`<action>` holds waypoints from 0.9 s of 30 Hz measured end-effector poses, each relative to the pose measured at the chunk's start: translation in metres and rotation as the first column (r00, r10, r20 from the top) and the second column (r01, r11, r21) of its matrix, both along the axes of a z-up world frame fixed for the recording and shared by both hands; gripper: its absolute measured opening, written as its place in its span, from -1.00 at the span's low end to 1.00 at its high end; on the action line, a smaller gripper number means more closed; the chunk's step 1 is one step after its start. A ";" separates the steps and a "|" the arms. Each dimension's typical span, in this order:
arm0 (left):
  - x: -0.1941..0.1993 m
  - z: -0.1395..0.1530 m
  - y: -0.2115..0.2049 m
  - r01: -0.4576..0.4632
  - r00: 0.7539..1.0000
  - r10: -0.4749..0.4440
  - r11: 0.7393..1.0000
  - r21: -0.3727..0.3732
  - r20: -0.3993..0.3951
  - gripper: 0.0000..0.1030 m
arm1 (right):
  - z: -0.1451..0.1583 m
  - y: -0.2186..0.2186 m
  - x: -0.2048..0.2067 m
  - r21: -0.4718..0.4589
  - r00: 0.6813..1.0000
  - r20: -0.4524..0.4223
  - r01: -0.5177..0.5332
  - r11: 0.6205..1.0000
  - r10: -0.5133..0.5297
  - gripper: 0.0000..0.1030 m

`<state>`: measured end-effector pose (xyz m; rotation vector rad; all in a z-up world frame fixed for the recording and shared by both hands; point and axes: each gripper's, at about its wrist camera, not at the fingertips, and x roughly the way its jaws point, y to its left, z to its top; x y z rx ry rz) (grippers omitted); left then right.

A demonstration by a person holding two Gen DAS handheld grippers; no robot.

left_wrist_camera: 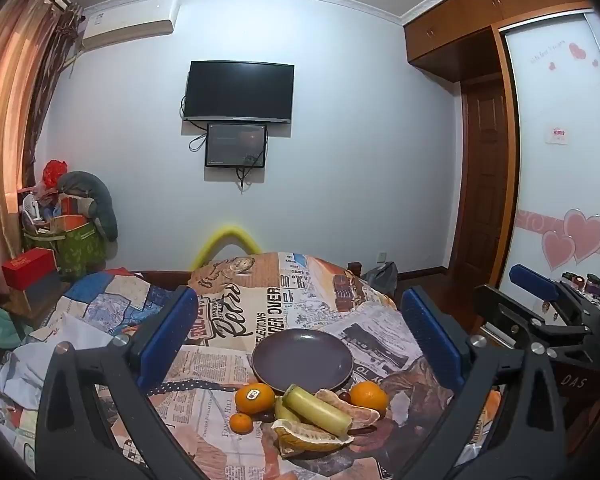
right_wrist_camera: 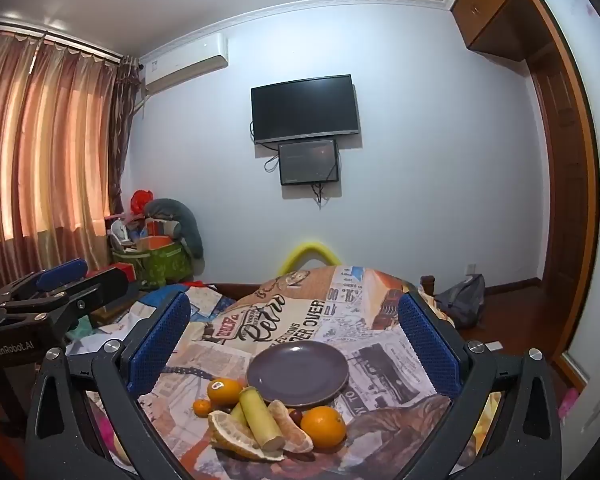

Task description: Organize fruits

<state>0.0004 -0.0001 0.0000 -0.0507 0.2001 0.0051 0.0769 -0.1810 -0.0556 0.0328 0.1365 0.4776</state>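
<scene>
The left gripper (left_wrist_camera: 300,340) is wide open and holds nothing. Its blue pads (left_wrist_camera: 168,332) stand far apart, one on each side of the fruit.

On the table lies a newspaper-print cloth (left_wrist_camera: 228,432). In the left wrist view, a small orange (left_wrist_camera: 241,423) sits at 9 o'clock in the fruit pile. Just above it, at 10 o'clock, is a big orange with a sticker (left_wrist_camera: 254,397). A pale green stick (left_wrist_camera: 317,406) lies tilted across the middle, resting on the other fruit. Under it, at 6 o'clock, is a peeled pomelo piece (left_wrist_camera: 308,437). Another pomelo piece (left_wrist_camera: 350,404) lies at 3 o'clock, touching the stick. A second big orange (left_wrist_camera: 368,397) sits at 2 o'clock. A small dark fruit (left_wrist_camera: 265,416) peeks out below the sticker orange.

A dark round plate (left_wrist_camera: 302,358) sits at 12 o'clock, just behind the pile, with nothing on it.

The right gripper (right_wrist_camera: 296,344) is wide open too, with nothing in it.
</scene>
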 end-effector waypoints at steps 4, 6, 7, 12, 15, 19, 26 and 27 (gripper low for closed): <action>0.001 0.001 0.000 -0.003 1.000 0.003 1.000 -0.002 0.005 1.00 | 0.000 0.000 0.000 0.004 1.000 0.002 0.000 1.000 0.000 1.00; 0.002 0.001 0.000 -0.009 1.000 0.009 1.000 0.003 0.010 1.00 | 0.000 -0.002 0.000 0.009 1.000 0.003 0.001 1.000 -0.001 1.00; -0.003 0.003 -0.003 -0.004 1.000 0.004 1.000 0.007 0.012 1.00 | 0.000 -0.002 0.000 0.011 1.000 0.003 0.001 1.000 -0.001 1.00; 0.003 0.001 -0.007 0.003 1.000 -0.003 1.000 0.010 0.015 1.00 | 0.000 0.003 -0.002 -0.008 1.000 0.009 0.001 1.000 -0.001 1.00; 0.002 -0.001 -0.006 0.004 1.000 -0.005 1.000 0.012 0.021 1.00 | -0.001 0.003 -0.003 -0.007 1.000 0.009 -0.001 1.000 0.001 1.00; -0.003 -0.002 -0.003 0.000 1.000 0.000 1.000 0.011 0.026 1.00 | -0.001 0.003 -0.005 -0.011 1.000 0.013 -0.001 1.000 0.001 1.00; -0.001 -0.005 -0.003 -0.010 1.000 0.009 1.000 0.022 0.028 1.00 | -0.001 0.002 -0.001 -0.009 1.000 0.006 0.002 1.000 -0.001 1.00; -0.001 -0.005 -0.003 -0.009 1.000 0.009 1.000 0.021 0.028 1.00 | -0.001 0.002 -0.002 -0.009 1.000 0.005 0.001 1.000 -0.001 1.00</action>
